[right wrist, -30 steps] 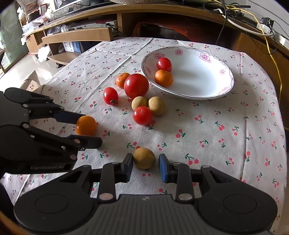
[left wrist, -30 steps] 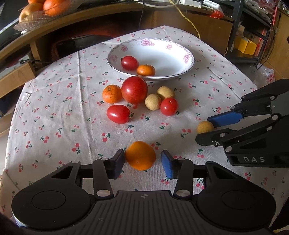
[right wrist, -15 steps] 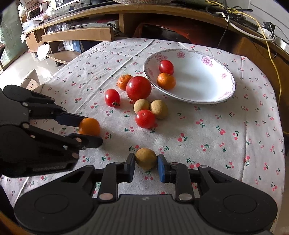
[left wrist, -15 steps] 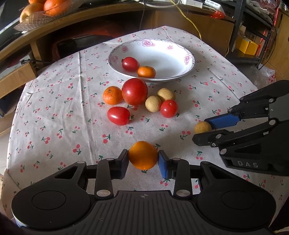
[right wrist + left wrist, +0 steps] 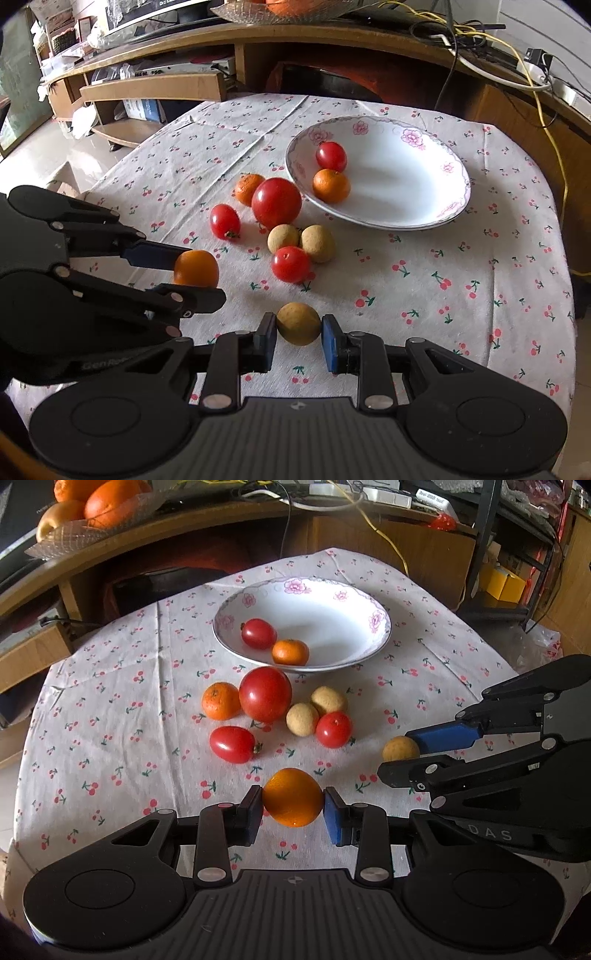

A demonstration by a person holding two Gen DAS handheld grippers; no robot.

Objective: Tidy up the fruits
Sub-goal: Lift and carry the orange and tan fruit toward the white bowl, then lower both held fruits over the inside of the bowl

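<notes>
My left gripper is shut on an orange mandarin, held a little above the cherry-print cloth. My right gripper is shut on a tan longan; from the left wrist view the same longan sits between the right gripper's fingers. A white flowered bowl at the far side holds a small tomato and a small mandarin. Between bowl and grippers lie a big tomato, a mandarin, two longans and two small tomatoes.
A wooden shelf unit curves behind the table, carrying a glass dish of oranges and cables. The cloth drops off at the table's near and right edges. Yellow boxes sit on the floor at the right.
Both grippers closed from open onto their fruits, the left on the mandarin, the right on the longan, and both have lifted slightly off the cloth.
</notes>
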